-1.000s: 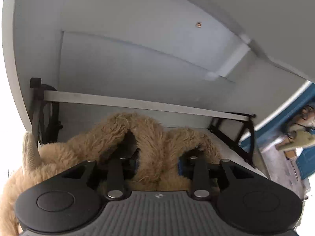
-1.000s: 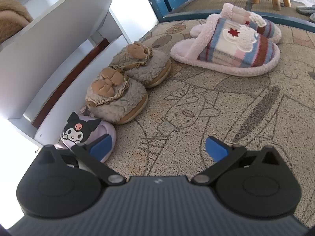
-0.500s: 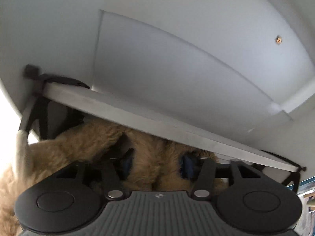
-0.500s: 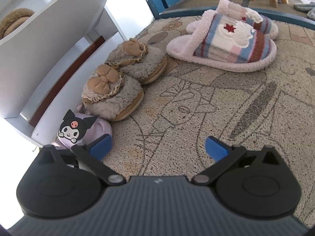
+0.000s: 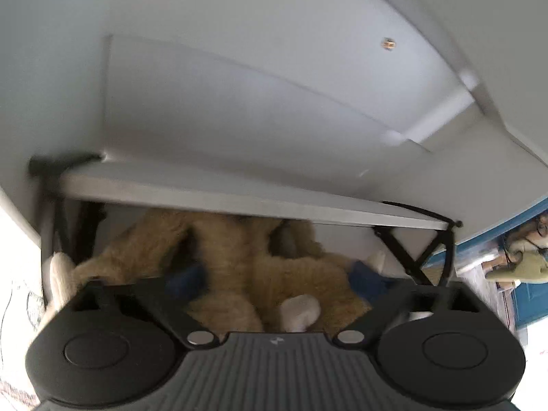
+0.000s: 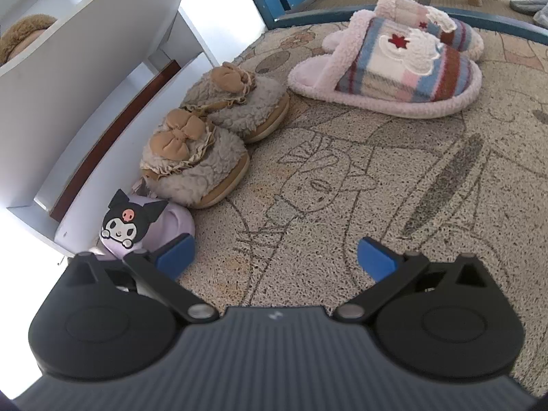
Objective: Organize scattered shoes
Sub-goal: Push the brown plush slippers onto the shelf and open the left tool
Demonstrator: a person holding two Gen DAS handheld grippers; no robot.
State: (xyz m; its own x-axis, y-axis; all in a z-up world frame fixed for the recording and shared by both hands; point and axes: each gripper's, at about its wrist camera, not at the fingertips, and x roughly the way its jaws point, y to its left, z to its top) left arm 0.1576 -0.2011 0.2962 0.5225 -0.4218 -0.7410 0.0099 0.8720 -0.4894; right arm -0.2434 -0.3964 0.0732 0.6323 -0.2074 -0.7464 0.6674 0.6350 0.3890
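White shelving fills our left wrist view: a pale shelf board on black metal brackets crosses the frame, and beneath it sit the shaggy tan plush slippers, tucked together on the lower level. Our left gripper has just been opening its blue-padded tongs, and they now stand wide apart, one pad at either side of the tan fur without pressing it. Compared with a second ago, when the pads were pinched close into the fur, the pair is released and our view sits a little further back from the shelf.

Over in our right wrist view, the white shoe cabinet stands at the left edge of a beige speckled cartoon-print mat. From left to right along it we see a lilac slipper with a black-and-white cartoon cat face, two grey fleecy slippers with tan bows, then a pink-trimmed pair of striped plaid slippers. Our right gripper hangs over bare mat with its tongs apart and nothing between them, much as in the earlier frames.

We judge one pair shelved, while at least three kinds of slipper on the mat remain to be put away.
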